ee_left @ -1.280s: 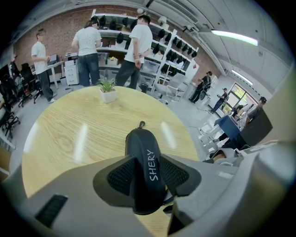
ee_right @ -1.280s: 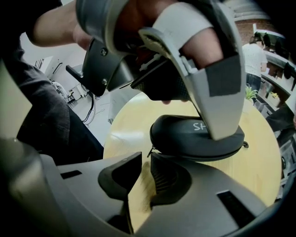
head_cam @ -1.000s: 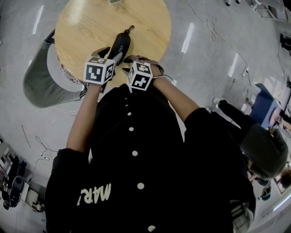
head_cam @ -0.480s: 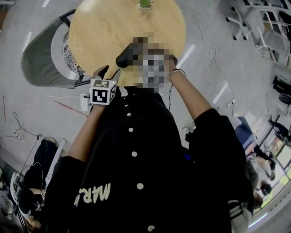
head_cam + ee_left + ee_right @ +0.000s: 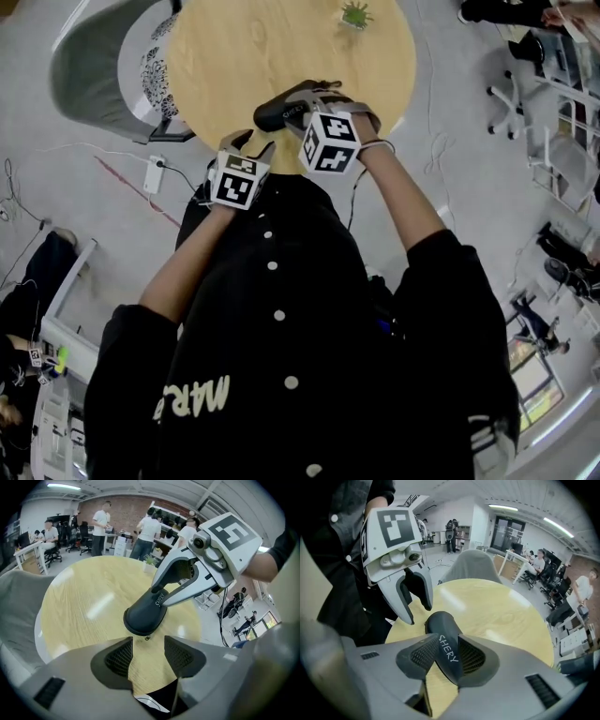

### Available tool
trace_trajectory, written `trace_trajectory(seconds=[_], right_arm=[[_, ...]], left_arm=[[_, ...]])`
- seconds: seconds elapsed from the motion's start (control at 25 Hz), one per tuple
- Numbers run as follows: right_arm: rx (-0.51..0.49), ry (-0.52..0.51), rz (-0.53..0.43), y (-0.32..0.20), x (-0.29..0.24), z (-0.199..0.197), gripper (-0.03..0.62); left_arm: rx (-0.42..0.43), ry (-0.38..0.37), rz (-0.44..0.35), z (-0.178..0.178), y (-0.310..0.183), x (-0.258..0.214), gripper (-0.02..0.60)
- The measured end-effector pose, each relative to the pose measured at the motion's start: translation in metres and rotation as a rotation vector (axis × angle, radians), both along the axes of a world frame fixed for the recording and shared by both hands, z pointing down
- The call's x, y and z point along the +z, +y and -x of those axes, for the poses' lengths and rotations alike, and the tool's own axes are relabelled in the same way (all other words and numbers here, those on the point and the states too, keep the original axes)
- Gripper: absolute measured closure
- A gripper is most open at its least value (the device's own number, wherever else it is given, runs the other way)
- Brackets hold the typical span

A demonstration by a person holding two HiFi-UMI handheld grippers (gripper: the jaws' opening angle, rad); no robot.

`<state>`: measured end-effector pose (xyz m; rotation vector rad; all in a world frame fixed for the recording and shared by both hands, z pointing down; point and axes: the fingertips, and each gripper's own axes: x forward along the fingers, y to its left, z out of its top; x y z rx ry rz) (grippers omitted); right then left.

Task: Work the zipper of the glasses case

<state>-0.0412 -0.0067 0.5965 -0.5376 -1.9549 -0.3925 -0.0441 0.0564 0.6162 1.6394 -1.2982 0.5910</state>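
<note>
One glasses case (image 5: 439, 623), just clamped by right hand-held gripper (image 5: 447, 657), left hand-held gripper (image 5: 147, 654) apart

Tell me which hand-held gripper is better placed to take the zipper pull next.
Left. The right hand-held gripper is busy: its jaws have just been closing on the glasses case and grip it. The left hand-held gripper is open and empty, with the zipper pull just ahead of its jaws.

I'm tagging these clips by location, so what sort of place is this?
Most likely an open-plan office or lab: people gather around desks, swivel chairs stand on a grey floor with loose cables, and a round wooden table serves as the workspace.
</note>
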Motion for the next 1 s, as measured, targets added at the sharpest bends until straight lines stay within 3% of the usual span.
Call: trace_trajectory(seconds=[0.36, 0.56, 0.8, 1.0], right_arm=[[-0.093, 0.093, 0.096, 0.005, 0.007, 0.001, 0.485], [-0.126, 0.131, 0.116, 0.007, 0.007, 0.000, 0.485], [-0.139, 0.132, 0.111, 0.006, 0.007, 0.001, 0.485], [-0.126, 0.131, 0.111, 0.005, 0.008, 0.000, 0.484]], left_arm=[[-0.127, 0.008, 0.033, -0.009, -0.006, 0.025, 0.388], [-0.177, -0.038, 0.056, -0.009, -0.005, 0.034, 0.468], [-0.173, -0.129, 0.037, -0.005, -0.011, 0.034, 0.542], [-0.148, -0.140, 0.042, -0.007, -0.011, 0.035, 0.562]])
